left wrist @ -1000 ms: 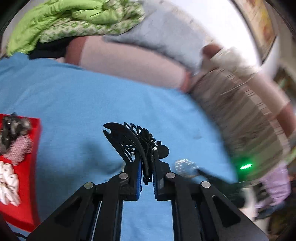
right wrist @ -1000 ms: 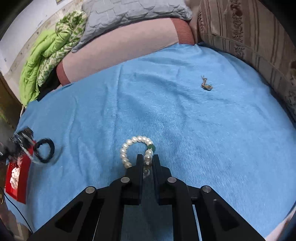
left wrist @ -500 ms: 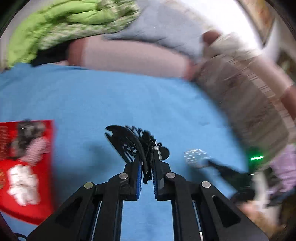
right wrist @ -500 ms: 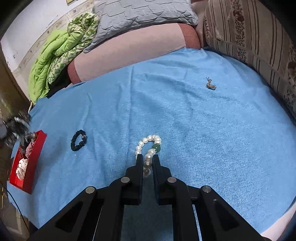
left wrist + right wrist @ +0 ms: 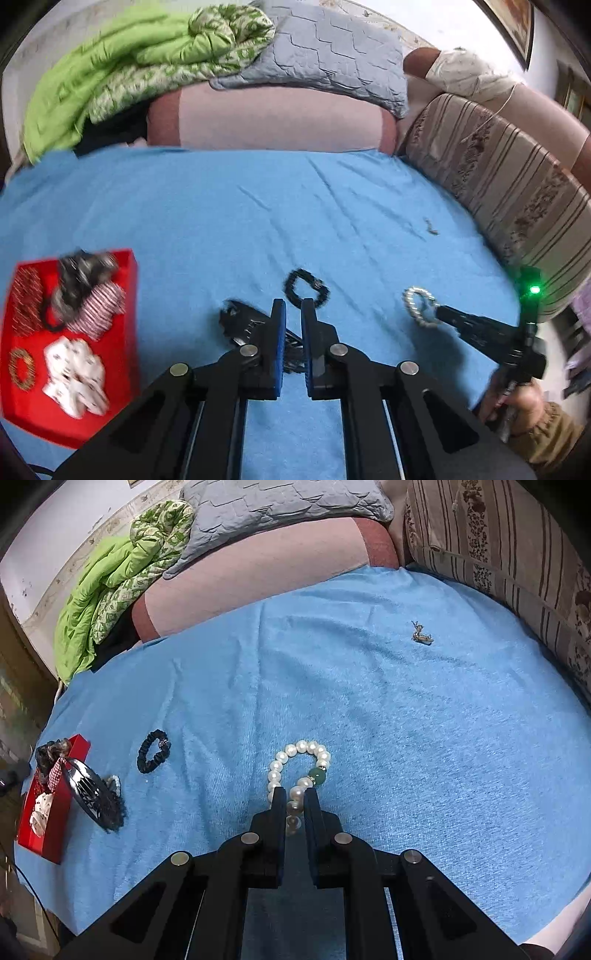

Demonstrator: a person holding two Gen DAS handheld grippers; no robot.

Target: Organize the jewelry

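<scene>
The right gripper (image 5: 294, 799) is clamped on a pearl bracelet (image 5: 301, 766) at mid-frame: light, limp, slippery beads, best pinched across the strand. The left gripper (image 5: 292, 314) stands slightly apart, its black hair claw (image 5: 243, 325) loose beneath, beside the red tray (image 5: 129, 295) at lower left.

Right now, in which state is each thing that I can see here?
Left gripper: grip unclear.
Right gripper: shut on pearl bracelet.
Black hair clip: beside left gripper, hold unclear.
Black scrunchie: lying free on blue cloth.
Small metal charm: lying free.
Red box: open, partly filled.
</scene>
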